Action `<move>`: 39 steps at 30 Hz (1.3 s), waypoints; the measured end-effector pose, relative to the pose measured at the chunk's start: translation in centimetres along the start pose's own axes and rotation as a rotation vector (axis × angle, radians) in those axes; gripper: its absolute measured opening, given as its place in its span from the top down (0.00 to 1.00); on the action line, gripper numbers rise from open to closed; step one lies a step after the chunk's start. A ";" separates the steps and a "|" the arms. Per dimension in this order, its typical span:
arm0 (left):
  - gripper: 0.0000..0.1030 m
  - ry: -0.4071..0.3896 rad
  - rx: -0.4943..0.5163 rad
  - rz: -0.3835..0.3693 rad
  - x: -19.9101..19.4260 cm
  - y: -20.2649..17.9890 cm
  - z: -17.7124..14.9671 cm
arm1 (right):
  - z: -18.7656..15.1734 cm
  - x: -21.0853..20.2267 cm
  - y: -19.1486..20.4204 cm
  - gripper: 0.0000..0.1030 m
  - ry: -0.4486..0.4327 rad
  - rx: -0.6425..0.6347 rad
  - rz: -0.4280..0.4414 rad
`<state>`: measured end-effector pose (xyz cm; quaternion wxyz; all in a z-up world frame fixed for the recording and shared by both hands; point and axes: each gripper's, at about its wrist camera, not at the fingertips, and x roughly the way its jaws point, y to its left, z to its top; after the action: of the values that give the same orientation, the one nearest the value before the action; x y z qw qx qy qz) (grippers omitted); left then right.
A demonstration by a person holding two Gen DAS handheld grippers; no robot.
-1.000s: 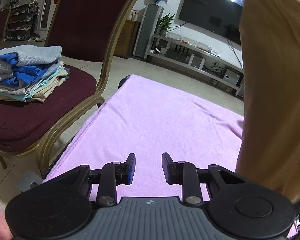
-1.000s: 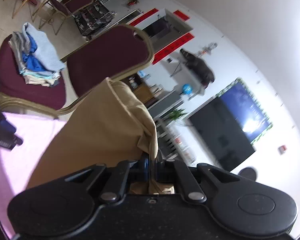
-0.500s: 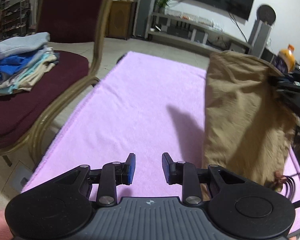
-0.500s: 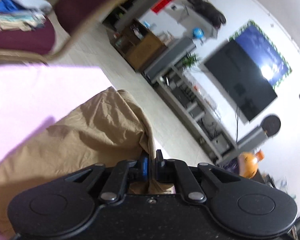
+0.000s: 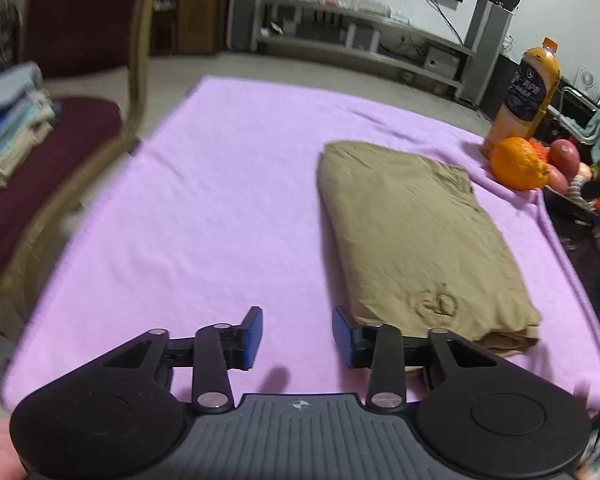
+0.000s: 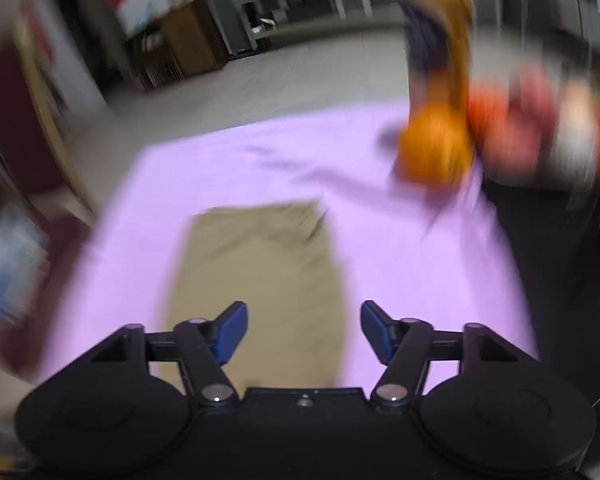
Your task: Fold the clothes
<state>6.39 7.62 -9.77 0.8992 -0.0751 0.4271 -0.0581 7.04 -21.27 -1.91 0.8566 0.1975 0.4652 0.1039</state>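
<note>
A tan garment (image 5: 416,236) lies folded into a long flat rectangle on the right half of the purple cloth (image 5: 204,208) that covers the table. My left gripper (image 5: 297,336) hovers over bare purple cloth just left of the garment's near corner; its jaws are opening with nothing between them. In the blurred right wrist view the tan garment (image 6: 268,276) lies flat below my right gripper (image 6: 302,330), whose jaws are opening wide above its near end, pads clear of the fabric.
A dark red chair (image 5: 60,128) at the left holds a stack of folded clothes (image 5: 8,120). At the table's far right stand an orange juice bottle (image 5: 528,88), an orange (image 5: 518,162) and other fruit (image 5: 564,154). A TV bench lines the far wall.
The tan garment, held up by the right gripper before, now lies flat on the purple cloth. The right gripper has let go, swung down and rolled level. The left gripper's jaws have widened.
</note>
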 end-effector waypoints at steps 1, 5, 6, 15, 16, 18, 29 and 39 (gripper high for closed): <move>0.55 0.030 -0.024 -0.025 0.6 0.2 0.3 | -0.9 0.1 -1.4 0.35 0.018 0.077 0.060; 0.35 0.145 -0.100 -0.068 3.7 0.5 1.7 | -5.1 2.9 -5.2 0.35 0.040 0.238 0.127; 0.32 0.152 -0.103 -0.064 4.2 0.4 1.9 | -6.2 3.8 -6.0 0.37 0.042 0.267 0.130; 0.30 0.164 -0.044 -0.089 7.2 -1.6 1.5 | -9.5 8.7 -8.7 0.56 -0.011 0.353 0.249; 0.35 0.155 -0.026 -0.096 7.2 -2.0 1.5 | -9.7 8.7 -8.7 0.56 -0.031 0.355 0.260; 0.63 0.141 0.017 -0.126 7.2 -2.9 1.6 | -9.7 8.8 -7.9 0.66 -0.049 0.331 0.224; 0.82 0.035 0.074 -0.212 0.6 -1.6 2.8 | -8.2 2.9 -2.9 0.86 -0.050 0.332 0.164; 0.68 0.002 0.257 0.025 1.4 -3.8 -0.8 | -11.8 6.1 -5.0 0.65 -0.058 0.213 0.012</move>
<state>6.50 3.59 -10.64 0.9017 0.0461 0.4177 -0.1013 0.51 -20.70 -14.48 0.8433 0.2932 0.4473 0.0530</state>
